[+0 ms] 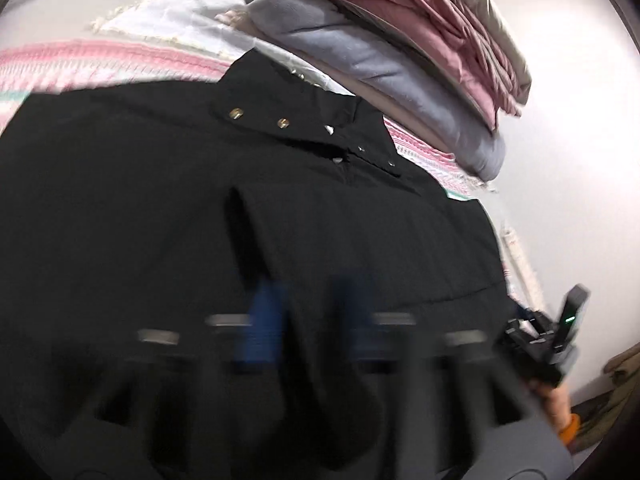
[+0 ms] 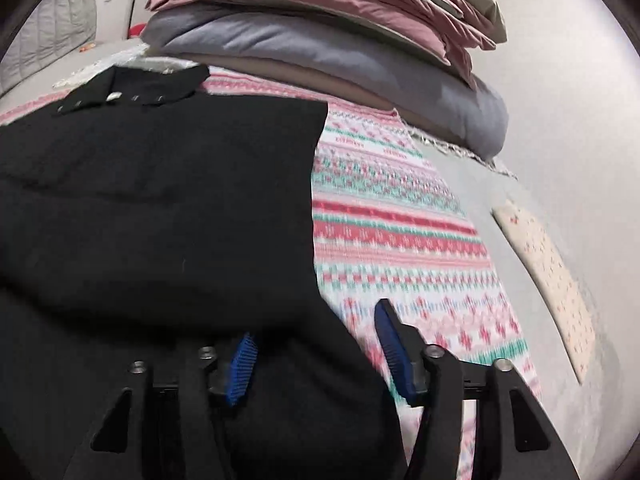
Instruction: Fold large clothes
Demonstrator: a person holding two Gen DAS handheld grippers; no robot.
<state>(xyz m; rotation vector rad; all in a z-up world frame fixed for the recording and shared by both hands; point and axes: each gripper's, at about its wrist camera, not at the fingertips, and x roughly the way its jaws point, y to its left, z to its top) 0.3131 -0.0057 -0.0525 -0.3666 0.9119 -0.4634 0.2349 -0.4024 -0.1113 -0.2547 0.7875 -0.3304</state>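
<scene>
A large black jacket [image 1: 168,208] with brass snaps at the collar lies spread on a patterned pink, red and green blanket [image 2: 400,232]; it also fills the left of the right wrist view [image 2: 160,200]. My left gripper [image 1: 310,320] is blurred by motion, its blue pads apart over the jacket's lower part. My right gripper [image 2: 316,344] is open at the jacket's right edge, the left pad over black cloth, the right pad over the blanket. The right gripper also shows at the right edge of the left wrist view [image 1: 548,344].
A stack of folded bedding [image 2: 320,40], grey below and pink and beige above, lies at the far end of the bed. A white wall [image 2: 580,120] runs along the right side. A pale patterned strip [image 2: 552,280] lies beside the blanket.
</scene>
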